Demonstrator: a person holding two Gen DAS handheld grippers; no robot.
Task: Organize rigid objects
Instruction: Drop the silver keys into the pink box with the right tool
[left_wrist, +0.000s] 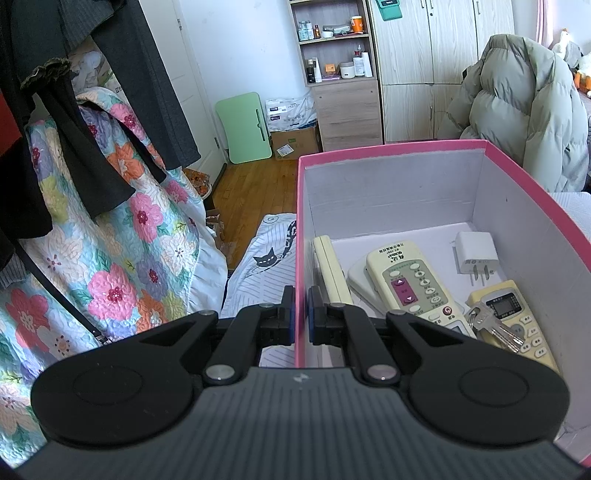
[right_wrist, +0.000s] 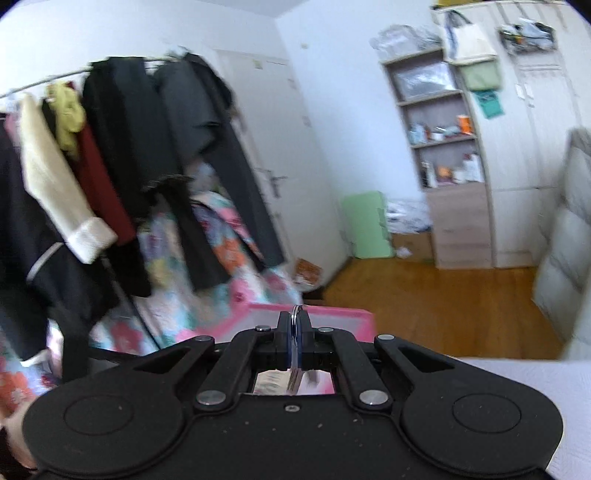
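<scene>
Right hand-held gripper (right_wrist: 294, 325) pinches a silver metal key ring (right_wrist: 294, 317) between its blue pads, the ring's top poking up above the fingertips and the blurred keys hanging beneath, above the pink cardboard box (right_wrist: 332, 314). Left hand-held gripper (left_wrist: 301, 302) is pressed together on the box's near-left wall (left_wrist: 300, 221), one finger on either side. Inside lie a cream remote control (left_wrist: 410, 284), a white plug adapter (left_wrist: 476, 254), a yellowish remote (left_wrist: 517, 317) with a bunch of silver keys (left_wrist: 495, 328) on it, right of the gripper.
</scene>
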